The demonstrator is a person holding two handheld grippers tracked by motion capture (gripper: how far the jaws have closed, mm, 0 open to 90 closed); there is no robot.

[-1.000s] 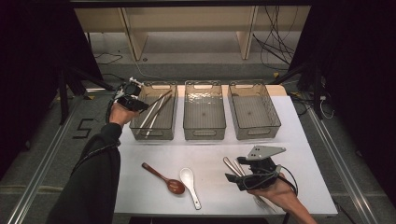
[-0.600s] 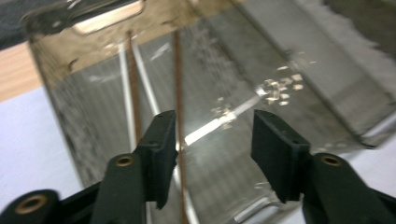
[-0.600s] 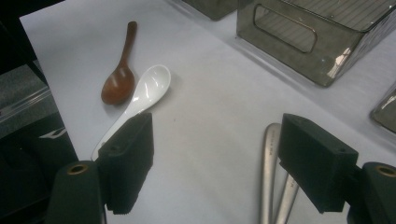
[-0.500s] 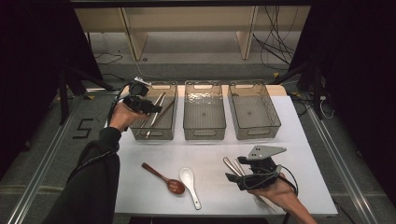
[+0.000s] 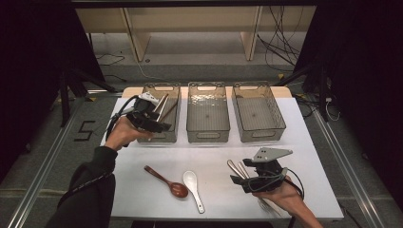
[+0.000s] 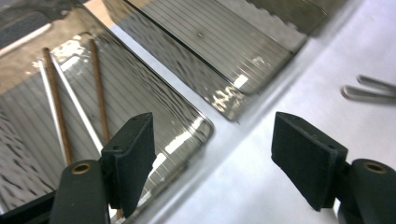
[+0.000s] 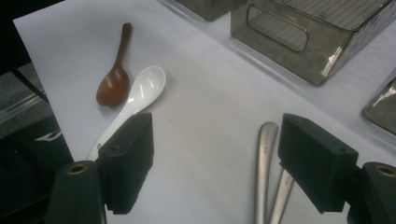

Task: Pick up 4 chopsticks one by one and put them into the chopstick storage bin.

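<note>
Chopsticks (image 6: pixel 58 112) in left bin (image 5: pixel 164 135), left gripper (image 5: pixel 159 124) fingers just opened, empty, right gripper (image 7: pixel 212 158) fingers wide, empty.

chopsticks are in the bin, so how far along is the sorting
Done: the chopsticks lie in the left bin. In hand: nothing; the left gripper has just been opening over that bin, jaws empty, and the right gripper is open over the metal handles. Left: the wooden spoon, white spoon and metal pieces on the table; the middle bin and right bin look empty.
</note>
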